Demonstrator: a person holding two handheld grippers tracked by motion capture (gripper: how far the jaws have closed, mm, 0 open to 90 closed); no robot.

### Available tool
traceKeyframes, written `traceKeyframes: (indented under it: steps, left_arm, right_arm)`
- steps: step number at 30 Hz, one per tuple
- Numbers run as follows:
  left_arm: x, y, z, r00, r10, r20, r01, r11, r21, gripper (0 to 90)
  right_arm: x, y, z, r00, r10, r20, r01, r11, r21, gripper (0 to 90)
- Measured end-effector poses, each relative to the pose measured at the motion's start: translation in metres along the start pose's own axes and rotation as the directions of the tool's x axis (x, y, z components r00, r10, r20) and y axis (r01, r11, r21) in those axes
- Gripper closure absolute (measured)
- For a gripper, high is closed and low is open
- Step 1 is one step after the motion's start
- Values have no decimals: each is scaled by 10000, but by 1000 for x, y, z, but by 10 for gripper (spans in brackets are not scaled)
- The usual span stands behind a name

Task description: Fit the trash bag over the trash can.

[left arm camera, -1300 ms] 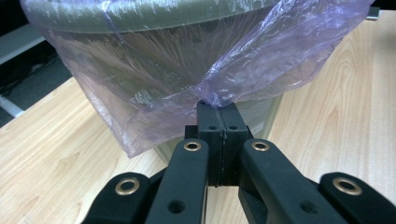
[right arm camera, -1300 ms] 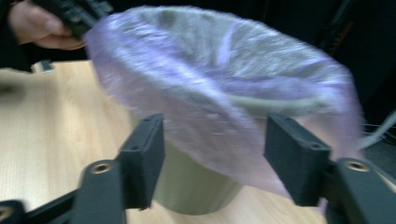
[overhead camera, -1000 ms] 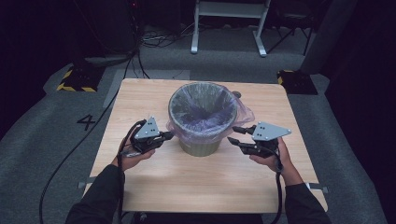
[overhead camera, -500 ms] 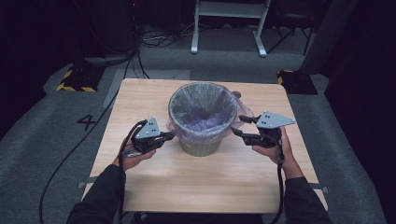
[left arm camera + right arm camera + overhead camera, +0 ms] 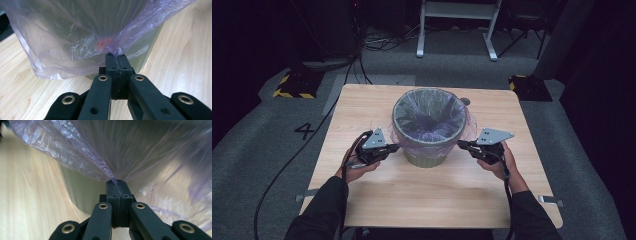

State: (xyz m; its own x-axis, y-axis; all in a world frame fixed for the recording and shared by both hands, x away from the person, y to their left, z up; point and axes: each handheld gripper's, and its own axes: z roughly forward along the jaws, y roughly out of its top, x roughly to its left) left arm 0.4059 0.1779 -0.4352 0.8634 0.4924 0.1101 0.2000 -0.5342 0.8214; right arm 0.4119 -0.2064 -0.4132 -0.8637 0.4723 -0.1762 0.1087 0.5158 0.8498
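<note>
- A grey-green waste bin (image 5: 428, 150) stands at the centre of the frame in the high view, on a light wooden surface (image 5: 432, 195), a little nearer the surface's far edge than its near one.
- A pale purple plastic liner (image 5: 430, 116) lines the bin and folds out over its rim, hanging loose down the outer wall on both sides.
- Bare surface lies in front of the bin, toward the bottom of the frame, and there are narrower strips to its left and right.
- Around the surface is grey carpeted floor (image 5: 267, 150); a black cable (image 5: 292, 160) runs over it at the left.
- The left gripper (image 5: 393, 148) sits just left of the bin, jaws pointing right and clamped on the liner's hanging hem.
- In the left gripper view the left gripper's (image 5: 116, 57) jaws meet flat, with a pinch of film drawn into a peak between them.
- The right gripper (image 5: 462, 145) mirrors it from the right side of the frame; its jaws have just been closing.
- In the right gripper view the right gripper (image 5: 116, 182) is now pressed together on a fold of the liner (image 5: 100, 167).
- Both forearms enter from the bottom edge, hands low beside the bin, each gripper roughly level.
</note>
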Motion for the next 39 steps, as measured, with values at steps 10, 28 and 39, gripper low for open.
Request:
traceKeyframes:
  steps: [10,28,39]
  left_arm:
    - [11,-12,9,9980,-613,-144,615,9980,141,882]
    - [-25,-32,-42,9848,-1613,-640,1568,9852,-694,154]
    - [-32,-66,-31,9769,-1952,-872,2042,9726,1109,158]
  right_arm:
    - [-11,-18,21,9966,789,236,-801,9953,548,894]
    - [-11,-31,-7,9863,1517,650,-1497,9882,-334,625]
    - [2,-27,-36,9807,1707,949,-1648,9840,-675,266]
